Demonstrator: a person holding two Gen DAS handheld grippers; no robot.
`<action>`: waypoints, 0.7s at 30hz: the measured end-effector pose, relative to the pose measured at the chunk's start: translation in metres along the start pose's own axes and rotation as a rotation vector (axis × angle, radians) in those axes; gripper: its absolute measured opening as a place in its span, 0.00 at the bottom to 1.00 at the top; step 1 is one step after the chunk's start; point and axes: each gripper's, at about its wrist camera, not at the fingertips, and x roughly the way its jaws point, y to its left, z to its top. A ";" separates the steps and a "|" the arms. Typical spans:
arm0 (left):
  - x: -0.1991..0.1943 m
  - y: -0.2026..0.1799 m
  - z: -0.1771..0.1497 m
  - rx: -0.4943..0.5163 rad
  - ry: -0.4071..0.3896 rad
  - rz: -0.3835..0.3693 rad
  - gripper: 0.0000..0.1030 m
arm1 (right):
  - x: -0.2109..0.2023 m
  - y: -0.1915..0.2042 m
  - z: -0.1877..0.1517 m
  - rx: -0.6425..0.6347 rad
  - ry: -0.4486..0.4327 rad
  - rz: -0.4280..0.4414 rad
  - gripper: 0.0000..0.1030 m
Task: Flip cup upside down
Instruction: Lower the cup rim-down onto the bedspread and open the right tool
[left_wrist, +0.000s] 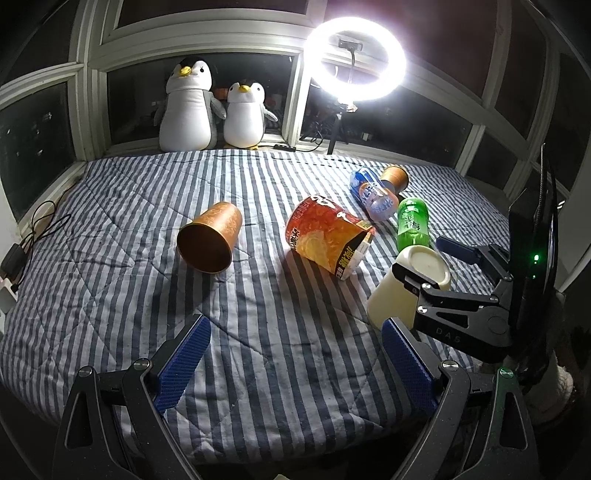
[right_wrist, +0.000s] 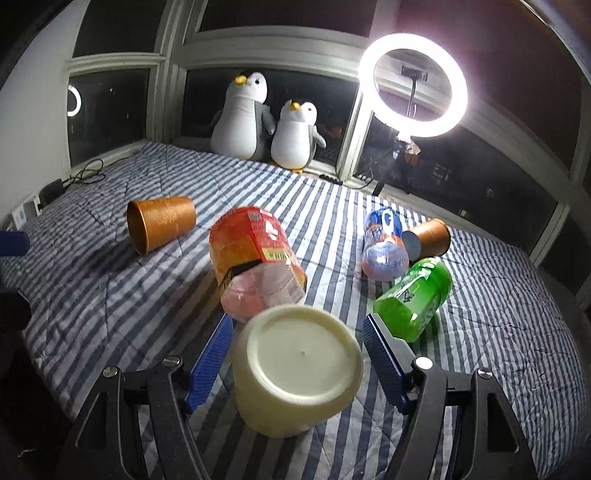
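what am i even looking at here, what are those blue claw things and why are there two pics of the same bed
The blue claws are two-finger grippers, each hand-held by a person; no robot arm is involved. Each carries a fisheye camera looking along its fingers, hence two pictures of one scene. The left gripper is open over bare striped bedding. The right gripper stands open around a cream cup, which sits bottom-up; its pads seem not to touch it. Lying on the bedding are two copper cups, an orange noodle tub, a blue bottle and a green bottle. Two plush penguins and a ring light stand behind.
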 end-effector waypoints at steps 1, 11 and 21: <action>0.000 0.001 0.000 -0.001 0.000 -0.001 0.93 | 0.000 0.000 0.001 0.001 -0.002 0.003 0.67; 0.000 0.002 0.001 0.001 -0.001 0.002 0.93 | -0.004 -0.011 0.002 0.074 -0.035 0.042 0.80; -0.004 -0.003 0.005 0.010 -0.039 0.018 0.93 | -0.033 -0.032 0.000 0.197 -0.088 0.081 0.84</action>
